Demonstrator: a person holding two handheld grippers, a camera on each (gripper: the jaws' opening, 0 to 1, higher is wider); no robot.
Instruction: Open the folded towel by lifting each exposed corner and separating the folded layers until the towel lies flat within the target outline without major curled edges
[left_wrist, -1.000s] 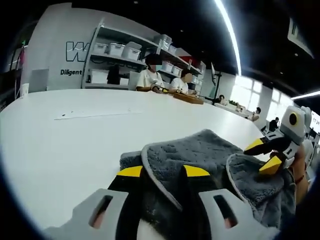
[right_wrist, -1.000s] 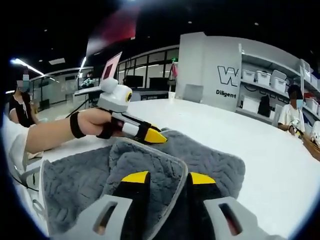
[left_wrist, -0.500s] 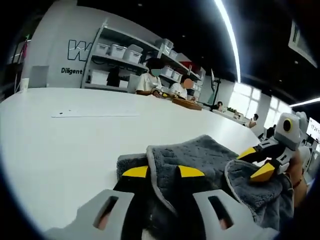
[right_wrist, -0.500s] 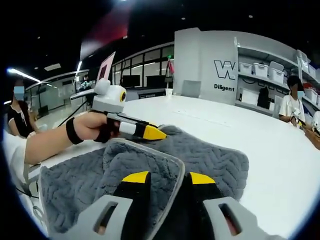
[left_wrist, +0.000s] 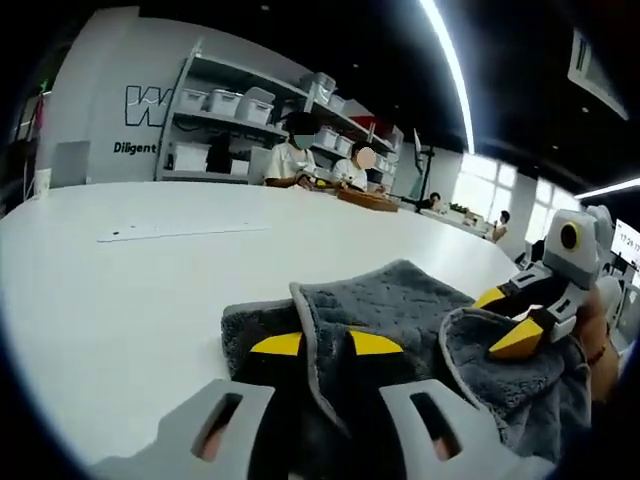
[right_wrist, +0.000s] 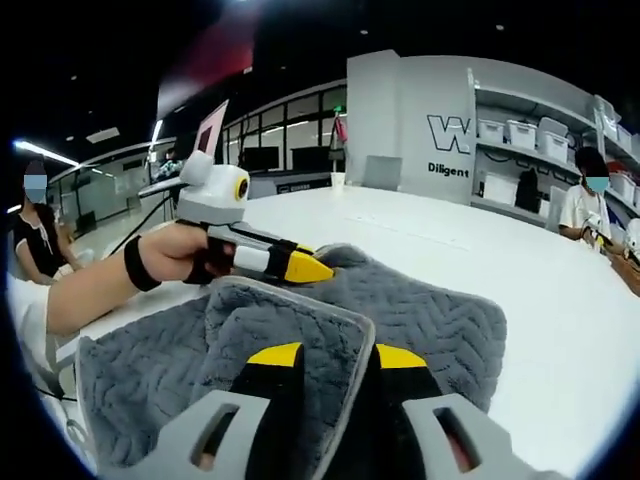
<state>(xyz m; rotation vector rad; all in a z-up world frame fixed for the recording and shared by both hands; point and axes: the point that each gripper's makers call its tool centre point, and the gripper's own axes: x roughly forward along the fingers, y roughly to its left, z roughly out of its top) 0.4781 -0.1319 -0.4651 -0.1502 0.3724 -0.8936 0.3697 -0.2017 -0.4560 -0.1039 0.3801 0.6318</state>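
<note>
Little has changed since a second ago: both grippers still pinch the grey towel (left_wrist: 400, 310), and the views have only shifted slightly. Left gripper (left_wrist: 325, 344) has its yellow-tipped jaws closed narrowly on a pale-trimmed folded edge. Right gripper (right_wrist: 338, 354) grips another raised edge the same way; in the left gripper view its jaws look closed on the cloth, though the fold partly hides them. Plush and wavy-quilted, the towel lies bunched on the smooth white table (left_wrist: 120, 280). Behind stand shelves (left_wrist: 235, 110) of white bins, with seated people (left_wrist: 290, 160) nearby.
</note>
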